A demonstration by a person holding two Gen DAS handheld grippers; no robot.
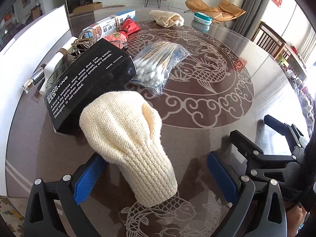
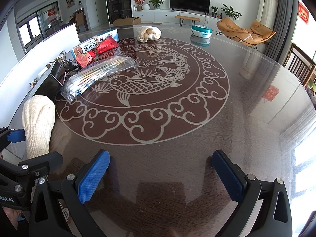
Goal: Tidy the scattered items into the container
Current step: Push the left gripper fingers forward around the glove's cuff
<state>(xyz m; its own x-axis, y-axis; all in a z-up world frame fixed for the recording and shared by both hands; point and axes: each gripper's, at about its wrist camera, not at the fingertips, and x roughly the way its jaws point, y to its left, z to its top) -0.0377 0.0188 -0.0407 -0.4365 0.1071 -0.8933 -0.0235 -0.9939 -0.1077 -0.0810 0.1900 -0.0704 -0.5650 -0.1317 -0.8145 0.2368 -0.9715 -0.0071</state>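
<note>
The left tool (image 1: pixel 156 172) stands wide around a cream knitted glove (image 1: pixel 126 146), its left pad touching the knit; the glove lies on the glass surface (image 1: pixel 217 118) beside a black box (image 1: pixel 86 83); the right tool (image 2: pixel 161 174) gapes wide, holding nothing.

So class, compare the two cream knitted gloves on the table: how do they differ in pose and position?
The near glove lies stretched out flat between the open left gripper's fingers; the far glove is bunched into a lump across the table. The near one touches a black box; the far one sits alone. Both are cream knit.
</note>
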